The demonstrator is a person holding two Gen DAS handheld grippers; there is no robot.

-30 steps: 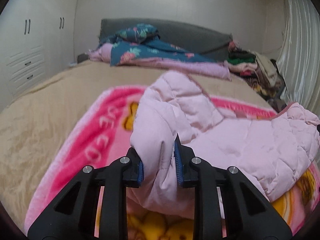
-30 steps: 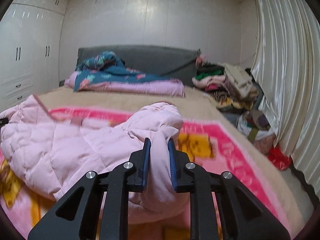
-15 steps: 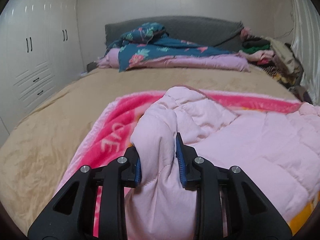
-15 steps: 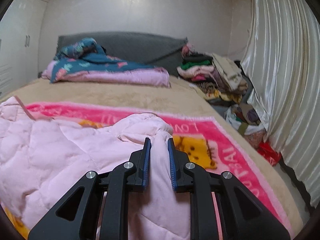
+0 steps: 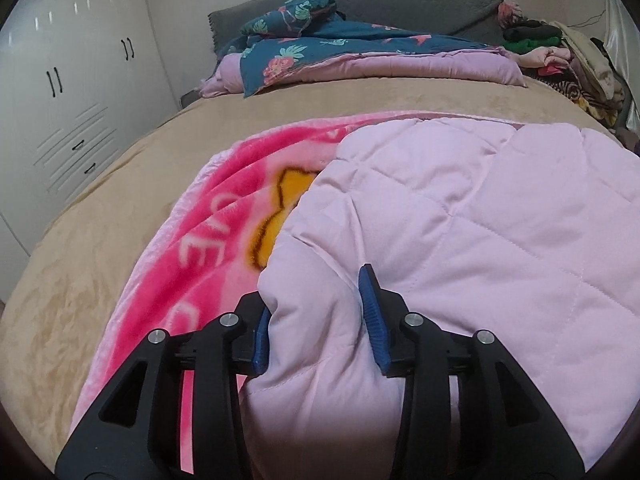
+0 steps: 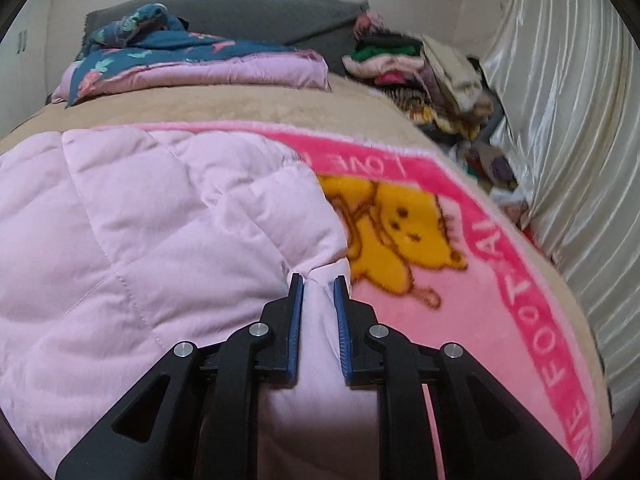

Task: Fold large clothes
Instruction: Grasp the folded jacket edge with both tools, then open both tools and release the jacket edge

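Bed (image 5: 120, 184): a wide bed under a tan cover is filling both views, with a grey headboard (image 5: 400, 0) at the far end.
Blanket (image 6: 500, 320): a bright pink fleece blanket with a yellow bear print and white letters is lying across the bed's near part.
Jacket (image 5: 460, 220): a pale pink quilted jacket is lying spread on the pink blanket, covering most of it.
Quilt (image 5: 360, 60): a folded teal floral and lilac quilt is resting by the headboard.
Clothes pile (image 6: 420, 68): mixed garments are sitting heaped at the bed's far right, beside a pale curtain (image 6: 560, 140).
Wardrobe (image 5: 72, 100): white doors are standing at the left.
Left tool (image 5: 316, 312): its jaws have just been opening; a puffy fold of the jacket's left edge is sitting between them.
Right tool (image 6: 319, 294): it is pinching the jacket's right edge tightly between nearly closed jaws.
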